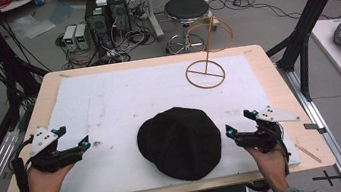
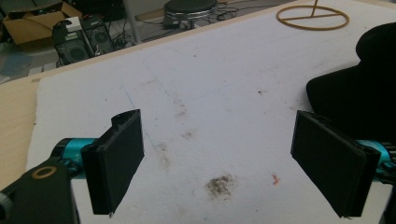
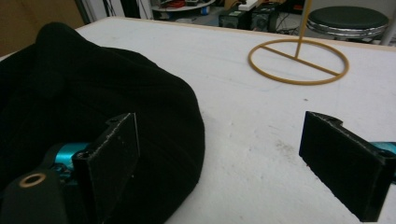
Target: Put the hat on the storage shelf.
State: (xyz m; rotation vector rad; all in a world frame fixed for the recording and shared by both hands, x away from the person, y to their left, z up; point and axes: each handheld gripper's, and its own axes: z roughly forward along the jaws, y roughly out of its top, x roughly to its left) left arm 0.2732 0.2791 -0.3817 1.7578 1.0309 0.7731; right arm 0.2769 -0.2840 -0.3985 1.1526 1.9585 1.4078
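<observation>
A black cap [image 1: 181, 141] lies flat on the white mat [image 1: 109, 104] near the table's front middle. It also shows at the right edge of the left gripper view as the cap [image 2: 359, 88] and at the left of the right gripper view as the cap [image 3: 84, 107]. A thin wooden hat stand [image 1: 206, 58] with a ring base stands at the back right; its base ring [image 3: 299, 61] is ahead of the right gripper. My left gripper [image 1: 72, 138] is open, left of the cap and apart from it. My right gripper [image 1: 239, 121] is open, just right of the cap.
The mat carries faint stains [image 2: 219, 185] in front of the left gripper. Bare wooden table edge [image 1: 278, 86] frames the mat. Beyond the table stand a black stool [image 1: 187, 10], computer boxes [image 1: 106, 14] and loose cables on the floor.
</observation>
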